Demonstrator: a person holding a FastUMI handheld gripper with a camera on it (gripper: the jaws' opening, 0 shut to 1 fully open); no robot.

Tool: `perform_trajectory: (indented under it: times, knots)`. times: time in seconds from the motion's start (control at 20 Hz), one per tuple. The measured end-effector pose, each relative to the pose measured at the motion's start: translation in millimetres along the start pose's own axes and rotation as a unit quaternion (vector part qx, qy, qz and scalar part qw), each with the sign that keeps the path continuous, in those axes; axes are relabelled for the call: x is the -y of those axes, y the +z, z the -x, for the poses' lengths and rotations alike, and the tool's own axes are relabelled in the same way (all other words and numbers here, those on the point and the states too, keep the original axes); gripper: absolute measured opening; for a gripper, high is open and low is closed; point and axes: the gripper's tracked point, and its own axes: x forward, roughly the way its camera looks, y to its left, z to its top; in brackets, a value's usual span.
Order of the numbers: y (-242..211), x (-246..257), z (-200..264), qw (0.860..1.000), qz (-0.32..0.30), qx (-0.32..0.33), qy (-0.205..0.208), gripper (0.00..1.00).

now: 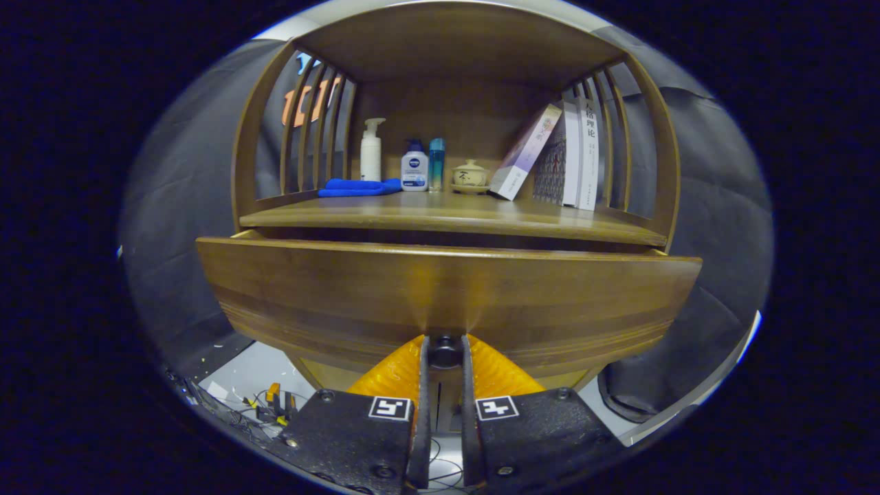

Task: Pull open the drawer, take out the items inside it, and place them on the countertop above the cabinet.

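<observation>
Fingers (445, 354) clenched on the knob (445, 350), which sits low and centred on the drawer (447, 292) front. The drawer stands out a bit from under the desk (447, 214) — inside still hidden. Step, I'd say: pulling. Do it well: pull straight back, level w/ the desk edge, no twist, grip firm so the knob doesn't slip — go until the contents show.
</observation>
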Motion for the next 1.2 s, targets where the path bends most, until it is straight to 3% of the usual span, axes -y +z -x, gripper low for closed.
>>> perform_trajectory:
  times: [0.6,1.2]
  knots:
    - [-33.7,-1.6,62.8,0.999,0.015,-0.02,0.022,0.21]
    - [-45.9,-1.7,87.7,0.997,0.042,-0.039,0.041,0.24]
